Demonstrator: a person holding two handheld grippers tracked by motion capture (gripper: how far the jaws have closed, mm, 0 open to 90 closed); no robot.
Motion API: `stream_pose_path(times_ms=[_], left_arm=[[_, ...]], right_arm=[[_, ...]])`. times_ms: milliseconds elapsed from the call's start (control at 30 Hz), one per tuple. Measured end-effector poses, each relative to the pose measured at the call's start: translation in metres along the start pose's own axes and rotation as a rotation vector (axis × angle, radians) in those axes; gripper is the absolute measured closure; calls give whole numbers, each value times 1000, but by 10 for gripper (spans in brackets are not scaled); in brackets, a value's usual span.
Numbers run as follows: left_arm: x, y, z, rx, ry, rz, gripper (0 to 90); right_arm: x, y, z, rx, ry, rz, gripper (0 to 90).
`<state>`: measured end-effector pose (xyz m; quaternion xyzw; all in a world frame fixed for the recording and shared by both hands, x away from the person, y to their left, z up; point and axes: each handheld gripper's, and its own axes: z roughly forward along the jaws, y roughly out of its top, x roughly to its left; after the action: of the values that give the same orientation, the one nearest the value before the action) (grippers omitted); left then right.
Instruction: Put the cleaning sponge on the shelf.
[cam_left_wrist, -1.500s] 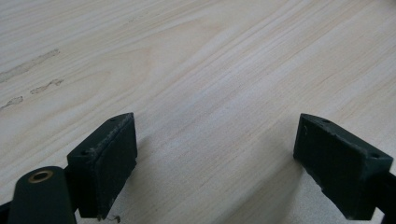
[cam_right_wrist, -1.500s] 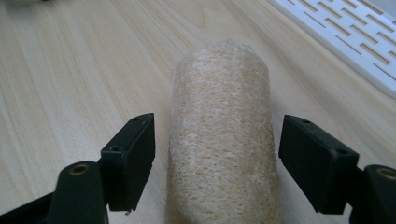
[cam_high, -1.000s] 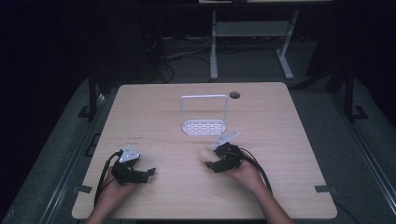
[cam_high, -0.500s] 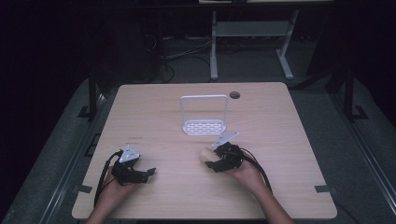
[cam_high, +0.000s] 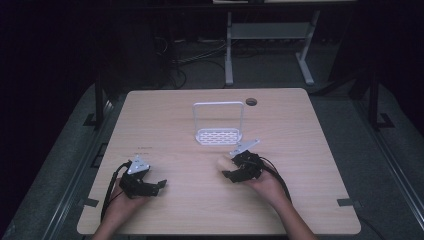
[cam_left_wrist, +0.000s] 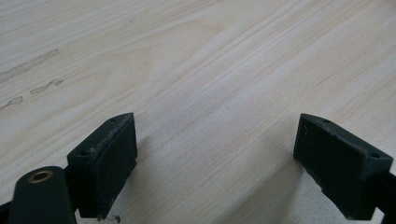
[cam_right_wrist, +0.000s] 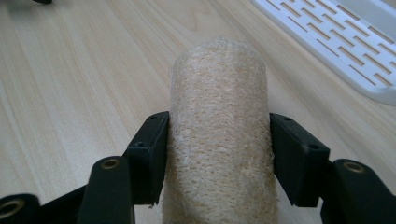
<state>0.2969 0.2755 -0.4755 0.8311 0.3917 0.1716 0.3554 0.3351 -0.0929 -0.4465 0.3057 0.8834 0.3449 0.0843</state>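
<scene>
**Nothing moved in the last second — loofah still clamped, rack dead ahead**

Both grippers sit where they were. Right gripper (cam_right_wrist: 218, 154) has its jaws closed on the loofah (cam_right_wrist: 218, 140), long axis running straight out along them, low over the table (cam_high: 310, 130). White slotted rack (cam_high: 218, 135) lies just beyond and slightly left in the high view, so the right hand is nearer. Left gripper (cam_left_wrist: 223, 163) is spread wide, holding nothing.

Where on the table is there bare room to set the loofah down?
Bare wood lies between the left gripper and the right gripper, which is shut on the loofah. The table's far left, left of the white rack, is bare too, as is its right side past the right hand. It is tightest between the rack and the right gripper.
</scene>
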Motion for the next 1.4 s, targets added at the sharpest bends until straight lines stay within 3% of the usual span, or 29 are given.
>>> stream_pose_path(times_ms=[633, 1400], left_arm=[[0, 0, 0, 0, 1, 0, 130], [0, 0, 0, 4, 0, 5, 130]], right_arm=[[-9, 6, -9, -25, -29, 4, 409], [-25, 28, -12, -58, -60, 17, 409]])
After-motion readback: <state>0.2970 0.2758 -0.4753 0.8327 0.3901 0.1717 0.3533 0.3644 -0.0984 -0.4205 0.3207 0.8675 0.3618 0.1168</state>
